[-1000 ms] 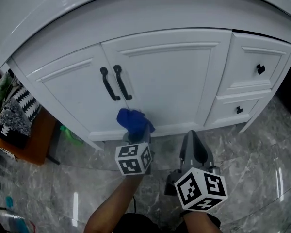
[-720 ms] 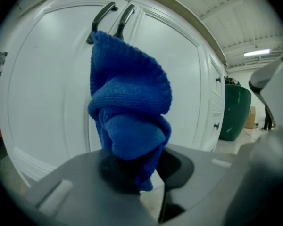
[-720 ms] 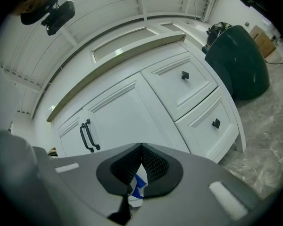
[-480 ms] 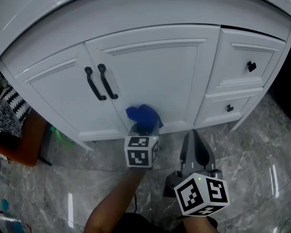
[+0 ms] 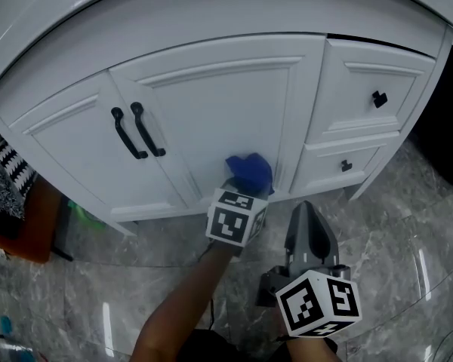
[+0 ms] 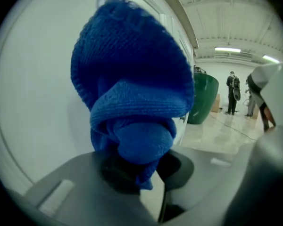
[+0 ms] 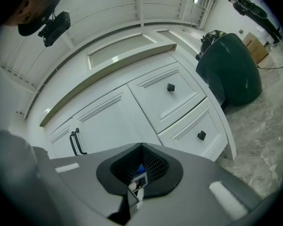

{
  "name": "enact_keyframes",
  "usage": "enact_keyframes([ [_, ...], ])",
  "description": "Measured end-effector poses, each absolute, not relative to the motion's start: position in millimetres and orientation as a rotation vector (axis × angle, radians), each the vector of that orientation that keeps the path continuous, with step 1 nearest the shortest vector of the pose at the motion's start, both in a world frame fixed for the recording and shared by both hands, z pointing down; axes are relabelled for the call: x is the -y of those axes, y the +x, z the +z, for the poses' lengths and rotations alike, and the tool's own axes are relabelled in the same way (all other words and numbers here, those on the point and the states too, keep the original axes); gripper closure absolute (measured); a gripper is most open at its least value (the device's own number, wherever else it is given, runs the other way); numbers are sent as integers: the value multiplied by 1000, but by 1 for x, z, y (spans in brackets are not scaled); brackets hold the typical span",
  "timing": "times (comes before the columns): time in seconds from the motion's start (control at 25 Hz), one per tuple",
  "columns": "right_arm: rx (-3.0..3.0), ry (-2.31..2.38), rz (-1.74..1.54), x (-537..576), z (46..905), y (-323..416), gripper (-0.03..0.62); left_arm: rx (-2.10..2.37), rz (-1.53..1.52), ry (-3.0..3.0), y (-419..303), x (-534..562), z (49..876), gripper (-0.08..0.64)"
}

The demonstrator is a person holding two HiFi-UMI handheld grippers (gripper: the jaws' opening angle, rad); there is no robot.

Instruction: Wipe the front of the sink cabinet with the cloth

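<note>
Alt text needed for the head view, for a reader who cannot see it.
Seen from above, the left gripper holds a bunched blue cloth against the lower right corner of a white cabinet door. The right gripper hangs shut and empty over the grey marble floor, short of the cabinet.
</note>
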State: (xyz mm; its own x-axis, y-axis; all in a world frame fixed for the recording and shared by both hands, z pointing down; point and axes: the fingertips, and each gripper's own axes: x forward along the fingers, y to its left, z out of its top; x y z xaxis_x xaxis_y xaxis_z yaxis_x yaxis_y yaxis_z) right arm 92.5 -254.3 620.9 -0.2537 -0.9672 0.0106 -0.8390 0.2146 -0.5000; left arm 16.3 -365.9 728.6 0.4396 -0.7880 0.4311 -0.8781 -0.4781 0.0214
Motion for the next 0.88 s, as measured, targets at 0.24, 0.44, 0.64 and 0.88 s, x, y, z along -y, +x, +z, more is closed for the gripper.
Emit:
enact_keyframes([
  [0.24, -2164, -1750, -576, 255, 622, 111, 599, 1419, 537, 2466, 47, 374, 732, 499],
  [0.44, -2163, -1756, -550, 252, 618, 114, 598, 1405, 528, 2473, 47, 373, 733, 500],
  [0.64, -2207, -1740, -548, 253, 622, 94, 598, 1417, 377, 2368, 23, 368, 725, 500],
  [0.88, -2245, -1687, -541, 249, 618, 65, 598, 1522, 304, 2227, -38, 354, 723, 500],
])
